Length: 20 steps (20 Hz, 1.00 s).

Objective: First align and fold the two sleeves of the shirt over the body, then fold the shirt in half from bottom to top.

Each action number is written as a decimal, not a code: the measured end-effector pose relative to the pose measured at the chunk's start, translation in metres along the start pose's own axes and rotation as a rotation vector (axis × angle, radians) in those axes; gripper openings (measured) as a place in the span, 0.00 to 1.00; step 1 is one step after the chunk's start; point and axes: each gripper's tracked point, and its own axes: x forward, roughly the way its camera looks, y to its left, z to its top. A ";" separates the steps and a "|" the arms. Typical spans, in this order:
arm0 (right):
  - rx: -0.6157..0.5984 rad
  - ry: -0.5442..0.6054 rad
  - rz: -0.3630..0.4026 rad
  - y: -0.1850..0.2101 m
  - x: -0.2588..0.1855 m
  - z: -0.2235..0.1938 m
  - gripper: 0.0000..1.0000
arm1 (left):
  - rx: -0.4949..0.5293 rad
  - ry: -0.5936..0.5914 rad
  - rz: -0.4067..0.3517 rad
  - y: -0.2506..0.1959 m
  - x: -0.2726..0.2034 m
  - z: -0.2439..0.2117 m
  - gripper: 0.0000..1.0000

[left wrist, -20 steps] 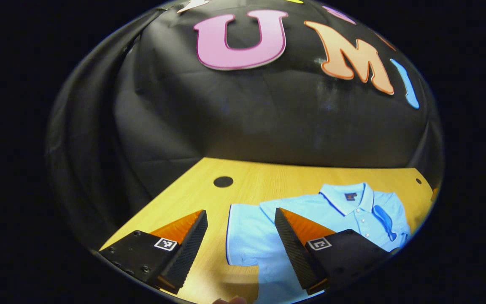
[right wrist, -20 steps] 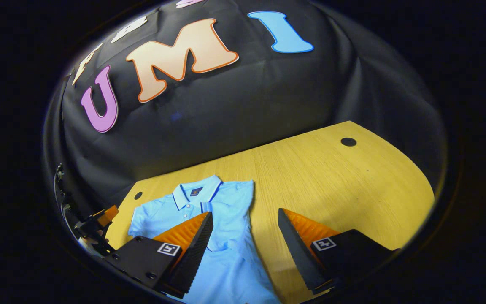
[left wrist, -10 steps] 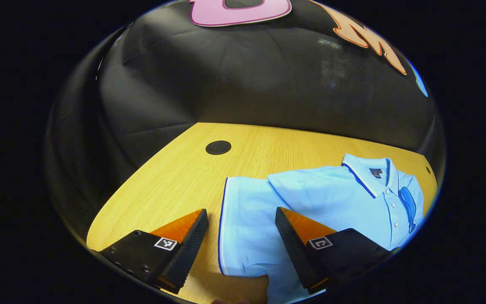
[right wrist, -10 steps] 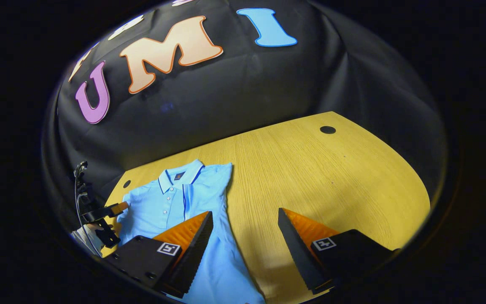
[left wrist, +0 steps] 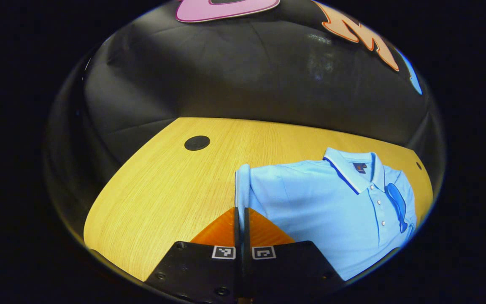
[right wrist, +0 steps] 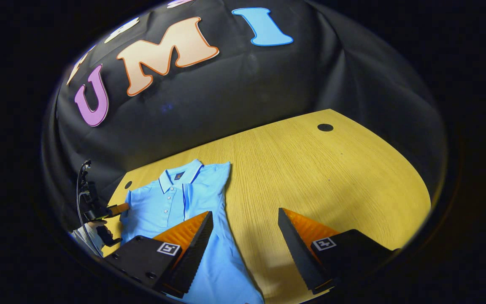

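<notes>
Now left gripper [left wrist: 240,215] clamped on sleeve [left wrist: 242,185] hem, frame centre. Right gripper [right wrist: 245,236] wide open, empty, lower frame. Shirt [right wrist: 175,207] soft, limp; grip hems.

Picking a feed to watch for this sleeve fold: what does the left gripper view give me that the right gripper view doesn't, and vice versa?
Left gripper view: a close look at the left gripper, fingers closed on the sleeve at its trimmed edge.
Right gripper view: the right gripper open, one finger over the shirt, the other over the table; farther off, the left gripper at the shirt's far side.
Both: the light blue shirt lying flat, its other sleeve already folded over the body.
</notes>
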 end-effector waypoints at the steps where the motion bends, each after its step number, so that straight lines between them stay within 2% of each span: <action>1: -0.006 -0.006 -0.001 -0.002 -0.003 0.001 0.97 | -0.002 0.005 0.016 -0.001 -0.001 0.001 0.00; 4: -0.006 -0.029 -0.012 -0.013 -0.014 0.009 0.98 | -0.042 -0.031 -0.024 -0.024 -0.012 0.017 0.00; 9: 0.030 -0.054 -0.026 -0.029 -0.025 0.015 0.97 | -0.017 -0.075 -0.075 -0.062 -0.034 0.041 0.00; 15: 0.049 -0.043 -0.011 -0.024 -0.020 0.012 0.97 | 0.018 -0.034 -0.148 -0.115 -0.038 0.026 0.00; 18: 0.065 -0.032 -0.003 -0.019 -0.011 0.010 0.97 | 0.061 -0.027 -0.157 -0.131 -0.035 0.019 0.00; 19: 0.065 -0.030 -0.004 -0.017 -0.008 0.009 0.97 | 0.057 -0.028 -0.194 -0.140 -0.034 0.018 0.00; 20: 0.066 -0.029 -0.005 -0.016 -0.005 0.009 0.97 | 0.036 -0.018 -0.270 -0.156 -0.040 0.017 0.04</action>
